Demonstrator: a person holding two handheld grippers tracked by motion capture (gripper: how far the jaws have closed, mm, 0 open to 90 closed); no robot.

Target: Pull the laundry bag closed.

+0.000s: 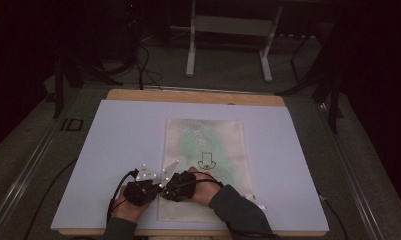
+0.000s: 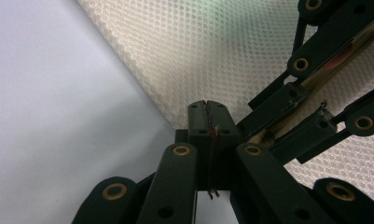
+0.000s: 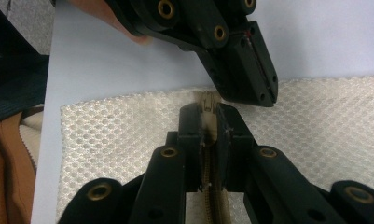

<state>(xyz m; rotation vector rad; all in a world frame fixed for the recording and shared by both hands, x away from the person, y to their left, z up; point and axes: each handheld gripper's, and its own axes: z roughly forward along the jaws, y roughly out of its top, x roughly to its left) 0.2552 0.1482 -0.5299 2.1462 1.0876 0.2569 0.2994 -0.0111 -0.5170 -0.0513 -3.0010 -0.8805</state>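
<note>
A cream mesh bag (image 1: 205,145) with a small black print lies flat on a pale lilac board (image 1: 118,150). Both grippers meet at the bag's near left edge. My right gripper (image 1: 165,188) (image 3: 207,114) is shut on the beige zipper pull (image 3: 206,100) at the end of the zipper (image 3: 212,205). My left gripper (image 1: 155,190) (image 2: 207,112) (image 3: 264,91) comes in from the other side. Its jaws are pressed together and its tip touches the mesh edge (image 2: 166,112) right beside the pull. I cannot tell whether it pinches any fabric.
The board rests on a wooden table (image 1: 188,95), with bare board to the left of the bag. A white metal frame (image 1: 190,50) stands on the dark floor behind. Cables (image 1: 148,70) run across that floor. A sleeve (image 1: 238,210) covers the bag's near end.
</note>
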